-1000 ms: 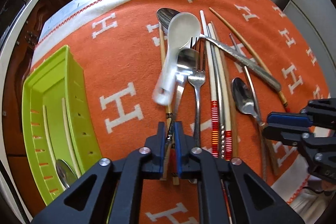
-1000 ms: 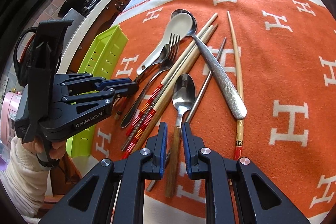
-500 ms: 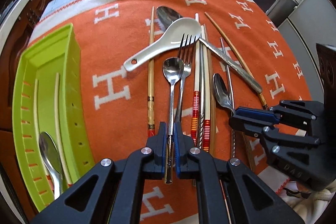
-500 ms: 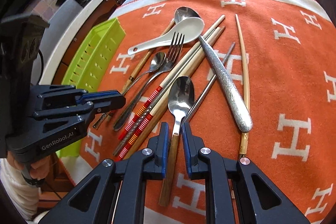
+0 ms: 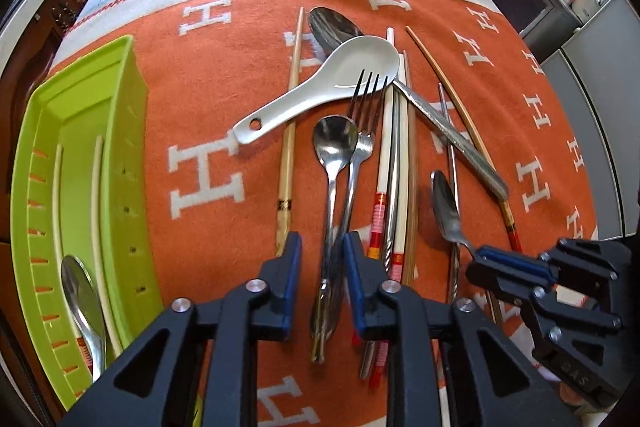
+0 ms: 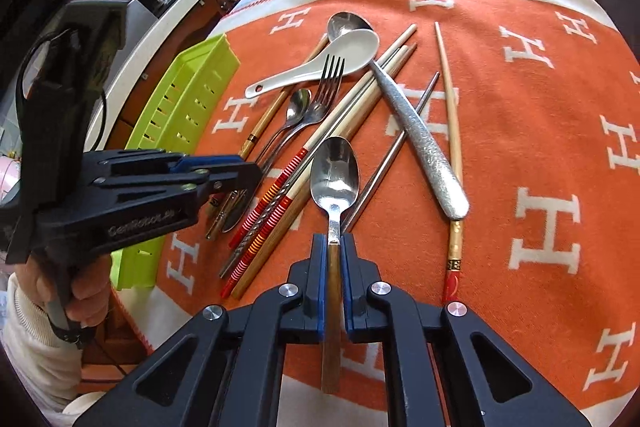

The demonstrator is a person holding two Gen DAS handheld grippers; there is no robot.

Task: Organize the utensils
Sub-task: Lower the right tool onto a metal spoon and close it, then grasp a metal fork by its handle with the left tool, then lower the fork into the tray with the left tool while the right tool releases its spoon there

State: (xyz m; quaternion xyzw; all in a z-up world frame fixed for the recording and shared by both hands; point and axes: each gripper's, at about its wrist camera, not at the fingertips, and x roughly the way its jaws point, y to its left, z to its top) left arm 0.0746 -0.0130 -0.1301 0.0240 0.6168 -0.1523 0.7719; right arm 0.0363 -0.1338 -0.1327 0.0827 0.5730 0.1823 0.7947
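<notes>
Right gripper jaws pinch the wooden-handled spoon — bowl pointing away; left gripper jaws spread.

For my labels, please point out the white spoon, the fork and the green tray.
white spoon [image 5: 360, 61]: left wrist view, on its bowl.
fork [image 6: 332, 77]: right wrist view, on its tines.
green tray [image 5: 76, 163]: left wrist view, on its bare floor.
</notes>
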